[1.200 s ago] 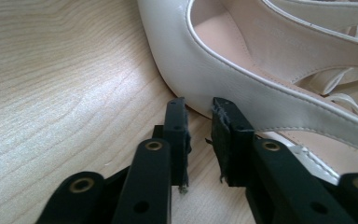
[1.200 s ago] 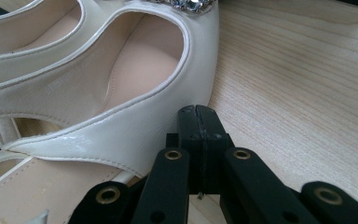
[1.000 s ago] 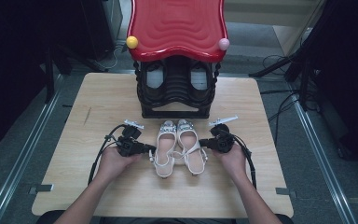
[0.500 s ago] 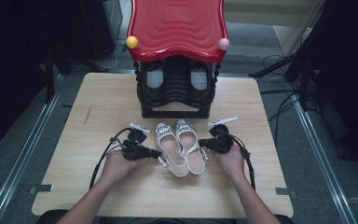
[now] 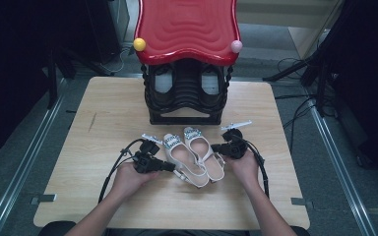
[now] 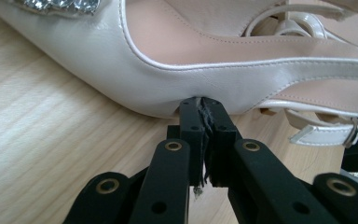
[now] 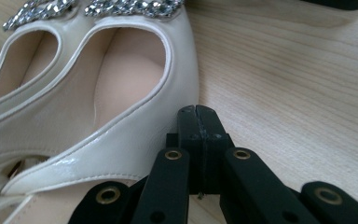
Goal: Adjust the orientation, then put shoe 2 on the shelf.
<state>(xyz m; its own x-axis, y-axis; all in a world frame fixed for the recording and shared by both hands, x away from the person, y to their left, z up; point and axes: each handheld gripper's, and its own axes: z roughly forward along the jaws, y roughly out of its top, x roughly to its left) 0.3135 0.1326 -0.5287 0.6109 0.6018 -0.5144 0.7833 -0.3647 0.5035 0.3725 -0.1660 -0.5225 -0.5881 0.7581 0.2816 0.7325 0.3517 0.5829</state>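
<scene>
Two white slingback shoes with rhinestone toes lie side by side on the wooden table [image 5: 103, 123]. The left shoe [image 5: 183, 158] is angled, its heel end against the right shoe [image 5: 203, 150]. My left gripper [image 5: 173, 167] is shut, and in the left gripper view its tips [image 6: 201, 103] press on the left shoe's outer side [image 6: 135, 70]. My right gripper [image 5: 216, 147] is shut too, with its tips [image 7: 198, 112] beside the right shoe's outer wall [image 7: 168, 121]. Neither gripper holds anything.
A black shoe rack [image 5: 187, 105] with a red wavy top [image 5: 187, 27] stands at the table's far middle, dark shoes [image 5: 163, 84] inside. A yellow ball [image 5: 139, 44] and a pink ball [image 5: 236, 46] sit at its front corners. Cables trail beside both hands.
My left gripper has moved right and pushed the left shoe, whose heel end has swung over against the right shoe. The right gripper has stayed where it was.
</scene>
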